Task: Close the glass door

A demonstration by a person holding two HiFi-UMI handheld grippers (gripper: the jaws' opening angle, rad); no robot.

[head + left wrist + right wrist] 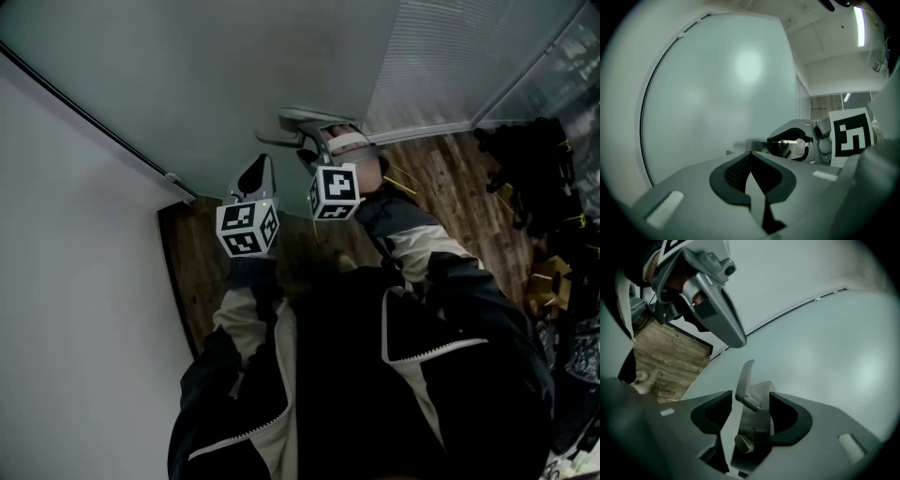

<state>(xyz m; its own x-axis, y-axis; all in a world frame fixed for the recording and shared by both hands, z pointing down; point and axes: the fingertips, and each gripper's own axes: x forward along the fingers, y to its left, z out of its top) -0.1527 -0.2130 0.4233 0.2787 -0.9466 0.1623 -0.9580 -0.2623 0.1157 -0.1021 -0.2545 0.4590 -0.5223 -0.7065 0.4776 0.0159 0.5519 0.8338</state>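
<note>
Head view: the frosted glass door (pixel 187 84) fills the upper part of the frame. Its dark edge strip (pixel 94 122) runs diagonally beside a white wall (pixel 75 281). A metal door handle (pixel 314 120) is seen on the glass near the door's right edge, above a wooden floor (pixel 450 187).

Right gripper (pixel 328 145): held up at the handle, its marker cube (pixel 335 192) turned toward the camera. In the right gripper view the jaws of the right gripper (pixel 750 404) are spread. The handle's lever (pixel 745 380) and its mounting plate (pixel 757 418) stand between them. Glass is visible between the lever and the left pad (pixel 712 416), so no clamp on the lever is recorded. The plate's edge lies just against the other pad (pixel 787 416). A small round knob (pixel 743 442) is noted low on the plate.

Left gripper (pixel 257 173): held just to the left of the right one, pointed at the bare glass. In the left gripper view its jaws (pixel 750 171) are clenched together, pad against pad, with nothing held between them. The door (pixel 717 93) is seen straight ahead, and the right gripper (pixel 797 145) is seen set around the handle (pixel 785 146) at the right.

Contact between the left gripper's tips and the glass cannot be made out.
</note>
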